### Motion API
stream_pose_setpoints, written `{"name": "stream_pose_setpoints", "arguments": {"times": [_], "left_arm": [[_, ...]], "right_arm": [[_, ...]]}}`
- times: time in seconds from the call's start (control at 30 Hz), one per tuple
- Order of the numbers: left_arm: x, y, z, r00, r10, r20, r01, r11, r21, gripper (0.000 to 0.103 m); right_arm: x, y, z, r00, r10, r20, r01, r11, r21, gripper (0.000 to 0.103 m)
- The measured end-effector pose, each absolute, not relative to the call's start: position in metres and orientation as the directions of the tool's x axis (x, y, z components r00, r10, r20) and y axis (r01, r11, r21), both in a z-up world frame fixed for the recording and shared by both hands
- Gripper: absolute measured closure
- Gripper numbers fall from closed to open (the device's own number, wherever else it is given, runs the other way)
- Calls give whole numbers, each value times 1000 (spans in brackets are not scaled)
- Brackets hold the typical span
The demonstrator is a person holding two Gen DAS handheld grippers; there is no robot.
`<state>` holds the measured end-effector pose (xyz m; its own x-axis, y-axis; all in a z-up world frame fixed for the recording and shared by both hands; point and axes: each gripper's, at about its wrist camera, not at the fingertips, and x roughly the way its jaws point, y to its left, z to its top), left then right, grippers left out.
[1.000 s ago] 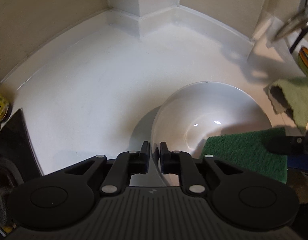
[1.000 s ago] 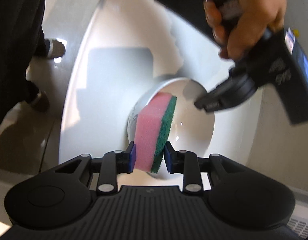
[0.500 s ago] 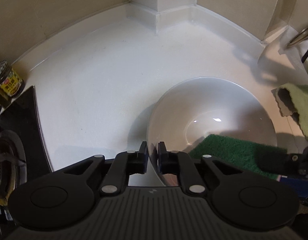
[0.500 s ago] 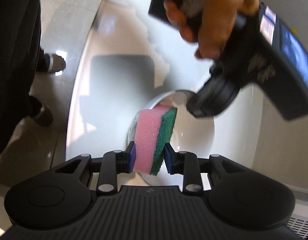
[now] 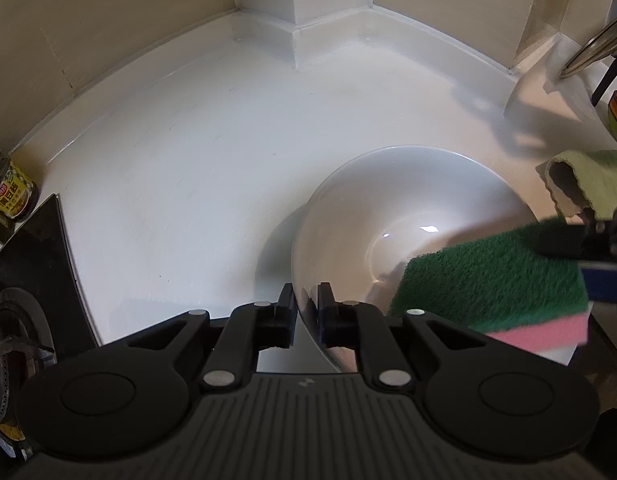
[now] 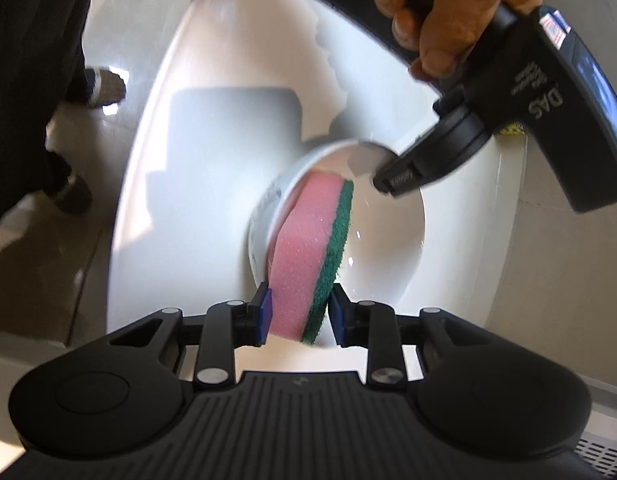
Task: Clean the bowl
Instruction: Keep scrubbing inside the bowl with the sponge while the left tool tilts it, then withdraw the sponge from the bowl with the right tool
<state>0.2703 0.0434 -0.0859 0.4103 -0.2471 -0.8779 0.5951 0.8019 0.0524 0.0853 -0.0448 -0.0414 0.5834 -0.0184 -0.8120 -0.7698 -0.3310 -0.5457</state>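
A white bowl [image 5: 412, 216] is held above the white counter [image 5: 196, 152]. My left gripper [image 5: 306, 312] is shut on the bowl's near rim, one finger outside and one inside. My right gripper [image 6: 298, 312] is shut on a pink and green sponge [image 6: 312, 248]. The sponge's green side [image 5: 488, 276] lies against the inside of the bowl [image 6: 380, 248] at its right. The left gripper [image 6: 392, 184] shows in the right wrist view at the bowl's far rim, with a hand [image 6: 448, 12] on its handle.
A green cloth [image 5: 588, 184] lies right of the bowl. A jar [image 5: 8, 196] with a yellow label and a black stove top [image 5: 32, 280] are at the left. A metal tap [image 5: 596, 44] is at the upper right. The counter's front edge and the floor [image 6: 36, 216] show in the right wrist view.
The sponge has slid further into the bowl and up its right wall. The left gripper has kept its hold on the rim and shifted its view towards the wall corner.
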Motion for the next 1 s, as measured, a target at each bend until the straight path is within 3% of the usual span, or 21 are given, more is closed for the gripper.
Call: {"name": "stream_pose_setpoints", "arguments": {"times": [0.27, 0.4, 0.5, 0.7, 0.87, 1.0], "left_arm": [[268, 49, -86, 414, -264, -871, 572, 820, 23, 92], [269, 52, -85, 409, -267, -872, 571, 821, 17, 92], [267, 49, -86, 417, -253, -873, 576, 816, 38, 92], [259, 43, -86, 440, -225, -869, 589, 803, 90, 92], [254, 51, -81, 444, -254, -859, 584, 809, 63, 92], [248, 60, -70, 462, -285, -840, 565, 824, 32, 92]], "right_arm": [[94, -40, -40, 555, 19, -831, -812, -203, -547, 78], [108, -50, -13, 447, 134, -884, -895, 73, -441, 78], [127, -68, 14, 368, 262, -892, -894, 363, -262, 78], [157, -117, 36, 372, 386, -844, -705, 709, 13, 78], [173, -165, 48, 450, 323, -833, -474, 877, 84, 78], [191, -201, 24, 391, 282, -876, -340, 929, 148, 78]]}}
